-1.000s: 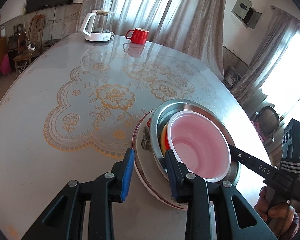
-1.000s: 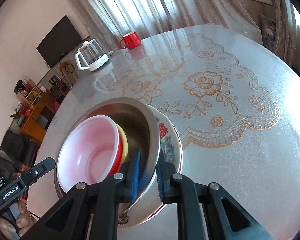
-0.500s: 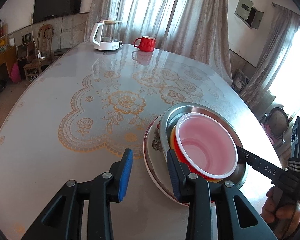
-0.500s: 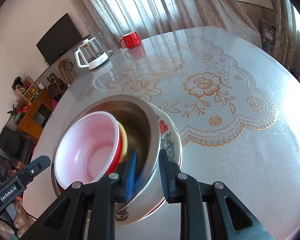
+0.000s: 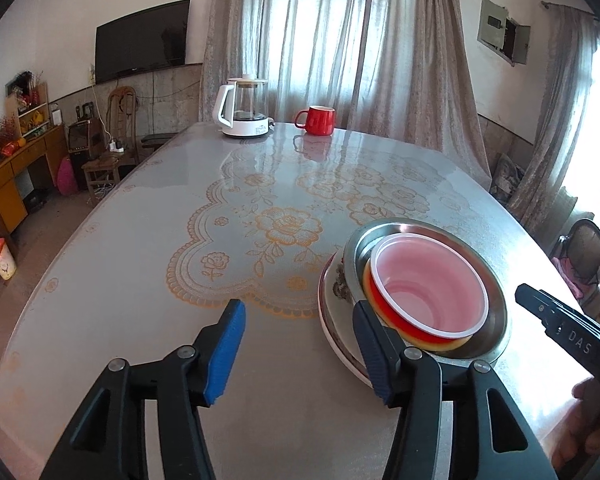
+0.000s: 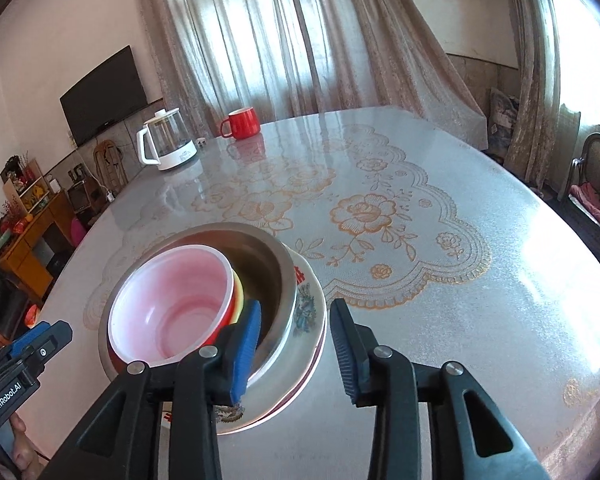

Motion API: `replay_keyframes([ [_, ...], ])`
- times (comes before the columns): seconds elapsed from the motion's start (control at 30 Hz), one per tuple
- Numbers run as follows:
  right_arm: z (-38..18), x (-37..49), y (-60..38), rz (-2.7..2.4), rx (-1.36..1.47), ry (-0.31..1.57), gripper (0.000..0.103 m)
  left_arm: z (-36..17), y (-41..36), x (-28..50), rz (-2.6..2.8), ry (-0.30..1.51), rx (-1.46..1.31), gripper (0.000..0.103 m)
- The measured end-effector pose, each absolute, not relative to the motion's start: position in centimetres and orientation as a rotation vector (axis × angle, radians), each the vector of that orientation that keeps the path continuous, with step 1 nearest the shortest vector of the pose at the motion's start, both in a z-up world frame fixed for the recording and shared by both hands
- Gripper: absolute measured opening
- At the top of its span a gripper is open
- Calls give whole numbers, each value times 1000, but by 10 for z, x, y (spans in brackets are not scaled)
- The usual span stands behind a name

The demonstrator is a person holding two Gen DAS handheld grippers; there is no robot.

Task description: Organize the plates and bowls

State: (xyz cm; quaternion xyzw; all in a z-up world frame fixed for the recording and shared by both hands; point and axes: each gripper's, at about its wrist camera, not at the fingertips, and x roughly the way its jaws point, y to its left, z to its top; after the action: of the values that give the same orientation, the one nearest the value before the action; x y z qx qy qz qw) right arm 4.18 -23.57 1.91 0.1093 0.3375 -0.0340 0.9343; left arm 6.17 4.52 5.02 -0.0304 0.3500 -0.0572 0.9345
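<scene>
A stack of dishes stands on the table: a patterned white plate (image 5: 334,280) at the bottom, a steel bowl (image 5: 496,292) on it, then a yellow bowl (image 5: 432,342) and a red bowl with a pink inside (image 5: 428,284). The stack also shows in the right wrist view, with the plate (image 6: 308,308), steel bowl (image 6: 276,256) and pink-lined bowl (image 6: 172,292). My left gripper (image 5: 300,348) is open and empty just left of the stack. My right gripper (image 6: 296,344) is open, its jaws either side of the steel bowl's and plate's rim, not gripping.
A white kettle (image 5: 244,110) and a red mug (image 5: 318,120) stand at the table's far end. The table (image 5: 140,240) has a lace-pattern cover. Chairs, a wooden cabinet and curtains surround it.
My right gripper has opened and let go of the steel bowl's rim. Both grippers have pulled back and risen; the left has opened wider. The stack sits still.
</scene>
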Motion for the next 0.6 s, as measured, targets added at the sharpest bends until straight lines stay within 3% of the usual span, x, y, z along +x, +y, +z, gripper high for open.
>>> replay_keyframes([
  [0.1,22,29,-223,-98,178,645,41,47,43,54,-109,701,-53,62],
  [0.33,17,17,-198,-95,121,620,41,47,36,45,-114,678,-38,84],
  [0.6,18,14,-189,-79,93,612,41,51,36,42,-100,654,-41,92],
])
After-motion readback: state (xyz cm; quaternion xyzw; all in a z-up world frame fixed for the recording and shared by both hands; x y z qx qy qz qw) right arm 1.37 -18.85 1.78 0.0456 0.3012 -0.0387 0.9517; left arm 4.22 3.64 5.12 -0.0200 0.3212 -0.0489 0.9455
